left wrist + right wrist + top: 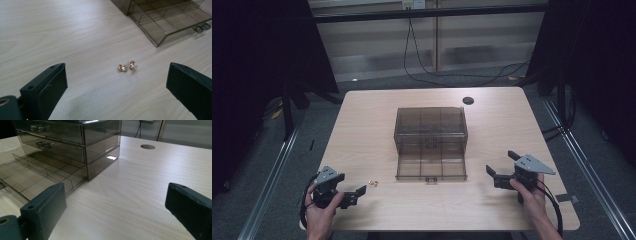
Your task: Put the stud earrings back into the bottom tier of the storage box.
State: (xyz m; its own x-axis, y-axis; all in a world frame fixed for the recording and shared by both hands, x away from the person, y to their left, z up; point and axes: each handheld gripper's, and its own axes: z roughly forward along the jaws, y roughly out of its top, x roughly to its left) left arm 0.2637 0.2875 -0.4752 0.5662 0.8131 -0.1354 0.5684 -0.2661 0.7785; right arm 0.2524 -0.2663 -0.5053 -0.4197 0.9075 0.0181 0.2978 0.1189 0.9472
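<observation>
1. A smoky, see-through drawer cabinet [431,125] stands at the middle of a pale wooden table [362,120], its bottom drawer [431,167] pulled out toward the person; the two drawers above it are closed, each with small knobs, as the right gripper view shows.
2. The open drawer is split by thin dividers into compartments, and those seen in the left gripper view [160,22] and the right gripper view [37,176] hold nothing that can be made out.
3. Two small gold-coloured pieces [127,66] lie touching on bare wood near the drawer's front left corner, outside the cabinet; in the high view they [373,182] sit between the left gripper and the drawer.
4. The left gripper [354,192], held in a hand [319,212] at the near left edge, has its jaws spread wide, gripping nothing; the gold pieces lie ahead of them.
5. The right gripper [501,164], held in a hand [532,200] near the table's right front corner, is likewise released and empty, aimed toward the cabinet's side.
6. Bare tabletop surrounds the cabinet on all sides; a dark round hole [468,100] sits near the far edge.
</observation>
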